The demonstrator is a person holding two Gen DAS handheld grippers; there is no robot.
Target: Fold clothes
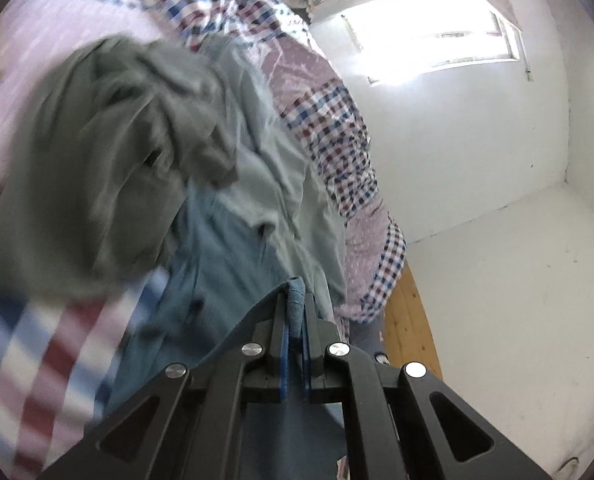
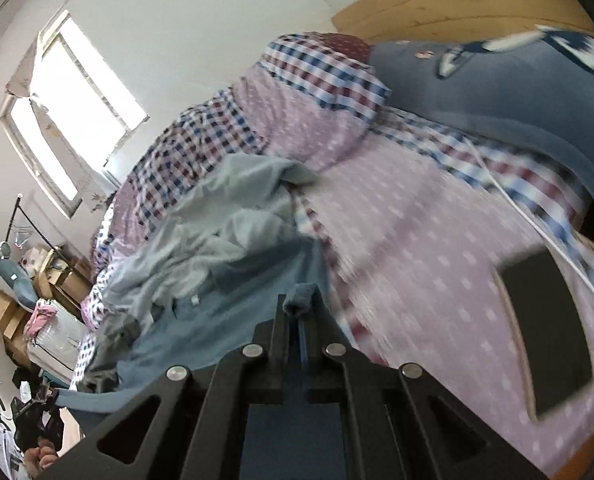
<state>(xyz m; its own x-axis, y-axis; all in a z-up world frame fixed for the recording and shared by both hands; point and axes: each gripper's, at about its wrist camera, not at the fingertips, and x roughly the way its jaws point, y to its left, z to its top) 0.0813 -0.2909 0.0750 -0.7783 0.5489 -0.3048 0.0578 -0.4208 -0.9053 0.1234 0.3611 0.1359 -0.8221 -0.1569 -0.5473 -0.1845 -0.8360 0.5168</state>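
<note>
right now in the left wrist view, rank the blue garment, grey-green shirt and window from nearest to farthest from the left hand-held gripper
1. blue garment: pinched in the left hand-held gripper.
2. grey-green shirt: up to the left, on the bed.
3. window: upper right, in the far wall.

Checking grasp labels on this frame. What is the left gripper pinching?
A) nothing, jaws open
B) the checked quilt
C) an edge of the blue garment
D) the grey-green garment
C: in the left wrist view the left gripper is shut with a fold of the blue garment sticking up between its fingers; the grey-green garment lies apart, further left.
</note>
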